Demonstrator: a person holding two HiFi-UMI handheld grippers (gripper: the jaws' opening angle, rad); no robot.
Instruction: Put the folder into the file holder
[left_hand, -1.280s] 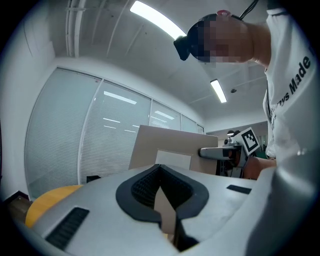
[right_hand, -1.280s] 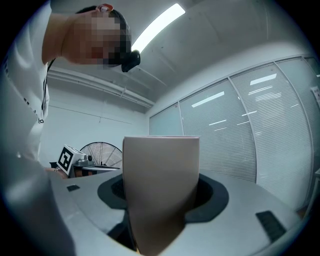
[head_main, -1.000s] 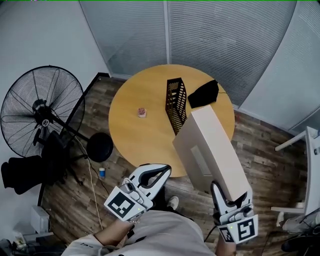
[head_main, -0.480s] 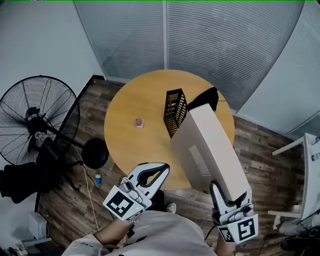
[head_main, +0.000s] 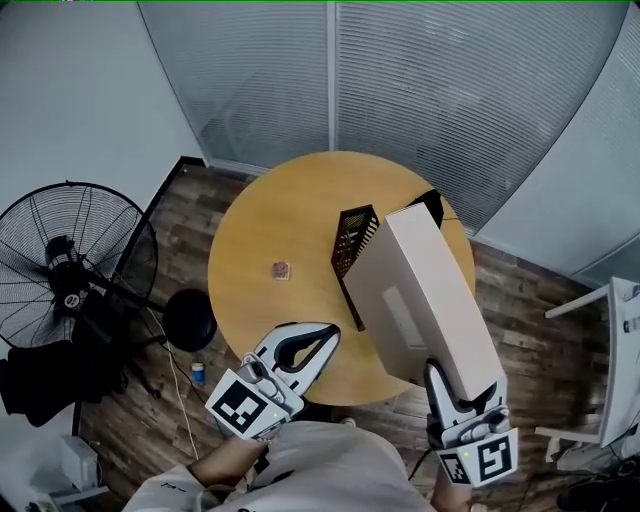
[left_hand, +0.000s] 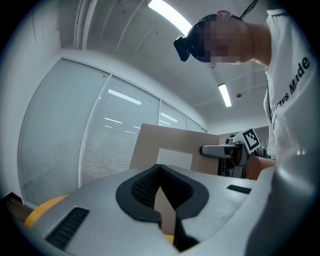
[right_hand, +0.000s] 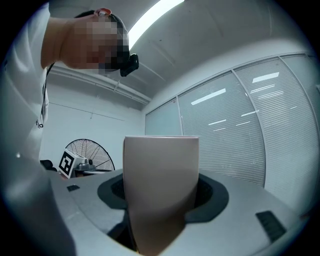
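Note:
A tall beige folder (head_main: 420, 300) sticks out forward from my right gripper (head_main: 465, 387), whose jaws are shut on its near end. Seen from the right gripper view, the folder (right_hand: 160, 185) fills the gap between the pads. Its far end reaches over the round wooden table (head_main: 270, 220), just right of the black mesh file holder (head_main: 350, 235), which stands upright there. My left gripper (head_main: 322, 340) hovers at the table's near edge, shut and empty; in its own view the tips (left_hand: 160, 172) meet, with the folder (left_hand: 170, 145) beyond.
A small pink object (head_main: 281, 269) lies on the table left of the holder. A black thing (head_main: 430, 200) shows behind the folder's far end. A standing fan (head_main: 70, 270) and a black round stool (head_main: 190, 320) stand at the left, white furniture (head_main: 610, 330) at the right.
Both grippers and the folder have moved toward the table. The folder's far end now reaches beside the file holder's top. The jaws have not changed.

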